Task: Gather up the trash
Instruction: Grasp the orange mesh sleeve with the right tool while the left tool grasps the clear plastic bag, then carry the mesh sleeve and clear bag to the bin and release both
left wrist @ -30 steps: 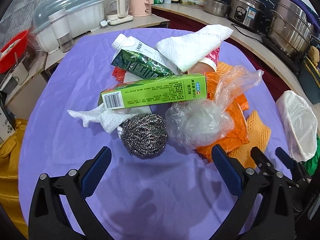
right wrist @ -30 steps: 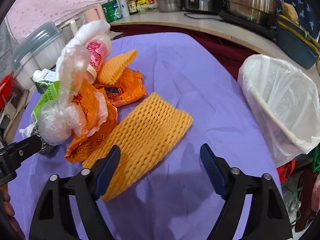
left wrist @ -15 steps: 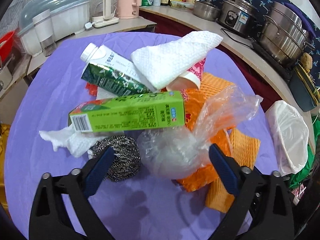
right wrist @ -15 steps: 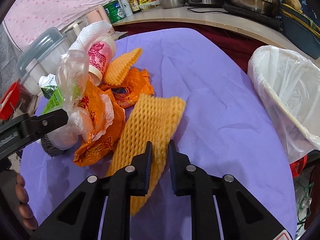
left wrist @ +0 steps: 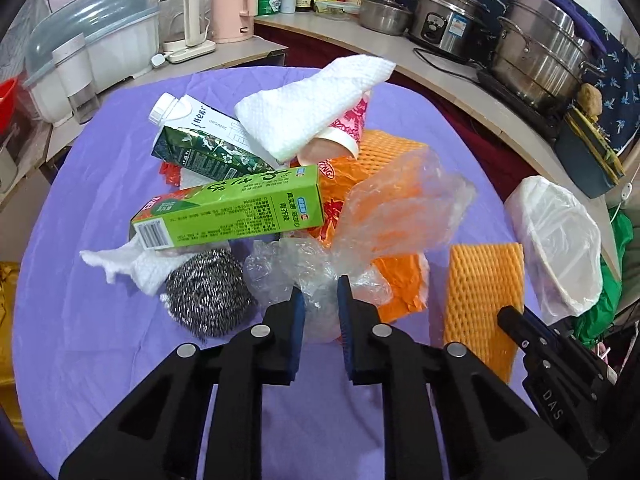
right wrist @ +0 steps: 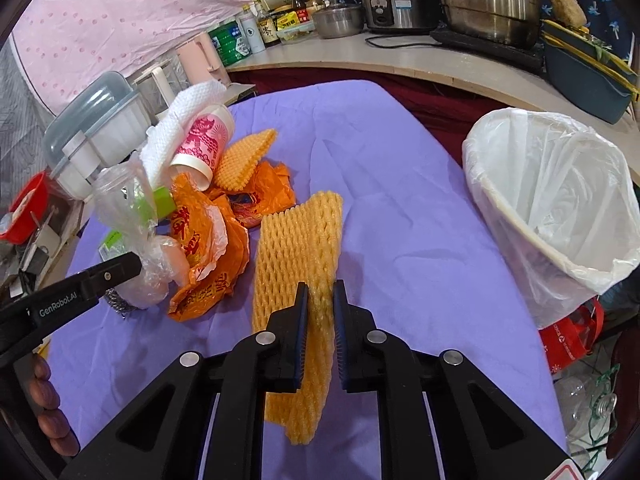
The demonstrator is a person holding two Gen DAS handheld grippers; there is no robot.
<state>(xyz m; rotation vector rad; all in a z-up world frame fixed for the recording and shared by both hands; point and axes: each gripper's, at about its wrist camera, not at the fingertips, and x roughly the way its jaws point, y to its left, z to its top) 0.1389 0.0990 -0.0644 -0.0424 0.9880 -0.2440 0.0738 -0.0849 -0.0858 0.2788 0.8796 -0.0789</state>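
A pile of trash lies on the purple table. My left gripper is shut on a clear plastic bag, with a steel scourer just to its left. My right gripper is shut on an orange foam net sleeve and holds it raised off the cloth; the sleeve also shows in the left wrist view. The white-lined trash bin stands at the table's right edge.
The pile holds a green box, a milk carton, a white paper towel, a pink paper cup, orange wrappers and a second foam net. Pots and appliances line the counter behind.
Both grippers went from open to shut: the left closed on the clear plastic bag, the right closed on the foam net sleeve and lifted it.
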